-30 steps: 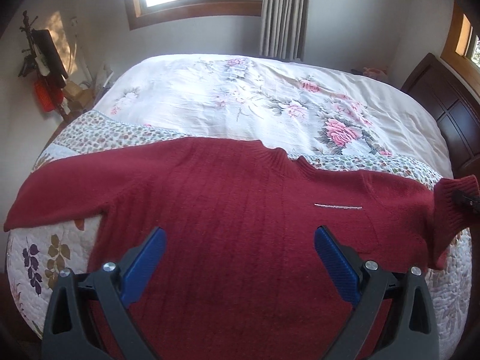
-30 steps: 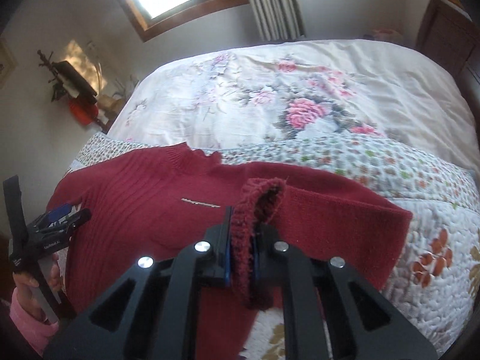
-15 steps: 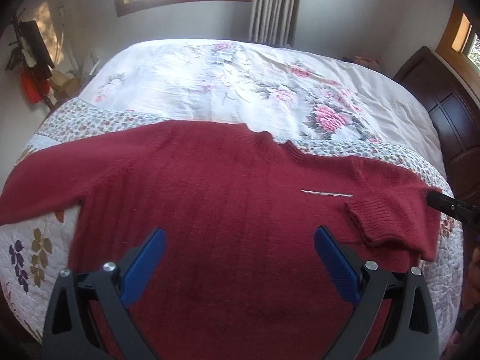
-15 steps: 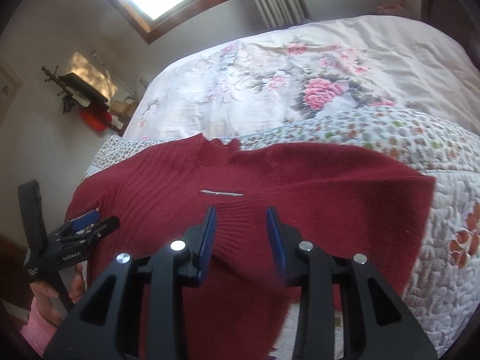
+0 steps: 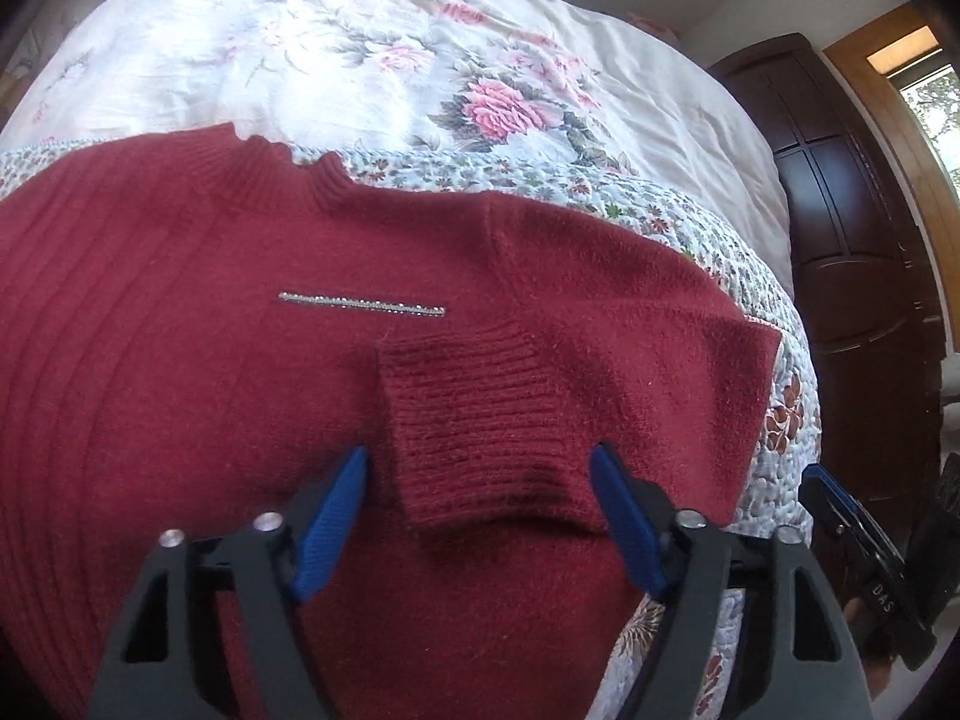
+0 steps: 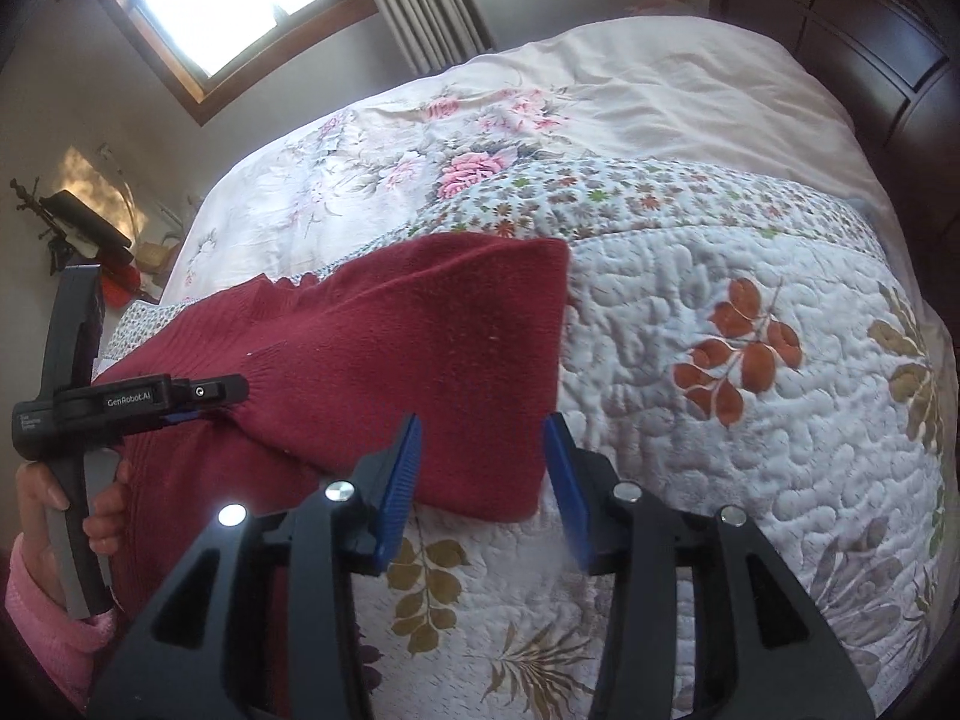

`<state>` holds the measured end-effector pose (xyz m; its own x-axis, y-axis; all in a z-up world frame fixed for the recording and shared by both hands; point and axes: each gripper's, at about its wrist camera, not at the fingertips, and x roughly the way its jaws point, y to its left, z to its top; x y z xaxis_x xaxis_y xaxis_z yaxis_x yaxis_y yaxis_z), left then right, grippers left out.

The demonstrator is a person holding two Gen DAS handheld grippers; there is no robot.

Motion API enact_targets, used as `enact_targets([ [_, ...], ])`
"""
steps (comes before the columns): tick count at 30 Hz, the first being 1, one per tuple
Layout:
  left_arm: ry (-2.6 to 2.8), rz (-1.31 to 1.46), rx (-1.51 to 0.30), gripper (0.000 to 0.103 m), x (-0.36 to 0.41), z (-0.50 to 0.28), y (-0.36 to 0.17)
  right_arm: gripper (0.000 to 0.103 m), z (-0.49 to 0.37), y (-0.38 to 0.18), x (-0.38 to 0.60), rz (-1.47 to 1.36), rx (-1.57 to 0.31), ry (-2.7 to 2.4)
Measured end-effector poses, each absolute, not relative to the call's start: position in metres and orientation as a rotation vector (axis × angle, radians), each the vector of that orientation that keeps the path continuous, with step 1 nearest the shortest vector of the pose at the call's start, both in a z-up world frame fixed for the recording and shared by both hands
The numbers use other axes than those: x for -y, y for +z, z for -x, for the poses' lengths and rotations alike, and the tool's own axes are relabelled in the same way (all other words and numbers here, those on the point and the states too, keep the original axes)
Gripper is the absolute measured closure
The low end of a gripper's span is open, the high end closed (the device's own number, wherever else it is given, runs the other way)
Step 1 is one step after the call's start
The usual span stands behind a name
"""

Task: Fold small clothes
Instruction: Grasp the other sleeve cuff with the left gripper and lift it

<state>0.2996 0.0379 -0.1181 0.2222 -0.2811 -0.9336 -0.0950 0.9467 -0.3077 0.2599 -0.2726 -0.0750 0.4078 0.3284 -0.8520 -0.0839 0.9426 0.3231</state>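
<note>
Gaping, empty, both hand-held grippers hover; only left view shows sweater's folded cuff.

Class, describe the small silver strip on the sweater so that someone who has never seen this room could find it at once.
Start at the bed with its floral cover, then find the dark red sweater spread across its near end. On the sweater's chest, below the ribbed collar and just above the folded-in cuff, runs a thin horizontal silver strip, the only shiny, pale detail on the red knit.
</note>
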Motion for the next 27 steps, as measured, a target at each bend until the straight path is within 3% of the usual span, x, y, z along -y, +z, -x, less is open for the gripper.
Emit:
enact_targets([
  [3,-0.112,0.326,-1.328,0.075,-0.041,-0.301,-0.113,0.06,-0.259,-0.079,0.282,-0.283,-1.13,0.248],
  [4,-0.121,0.347,-1.306,0.091,-0.044,-0.301,-0.111,0.06,-0.259,-0.079,0.282,-0.29,-1.13,0.246],
  [5,-0.131,0.381,-1.282,0.097,-0.05,-0.299,-0.106,0.06,-0.261,-0.078,0.281,-0.294,-1.129,0.246],
  [18,-0.006,0.414,-0.979,0.098,-0.182,-0.283,-0.021,0.056,-0.283,-0.067,0.237,-0.31,-1.124,0.316],
  [27,0.182,0.358,-1.041,0.098,-0.265,-0.298,-0.075,0.048,-0.302,-0.091,0.182,-0.38,-1.207,0.43],
])
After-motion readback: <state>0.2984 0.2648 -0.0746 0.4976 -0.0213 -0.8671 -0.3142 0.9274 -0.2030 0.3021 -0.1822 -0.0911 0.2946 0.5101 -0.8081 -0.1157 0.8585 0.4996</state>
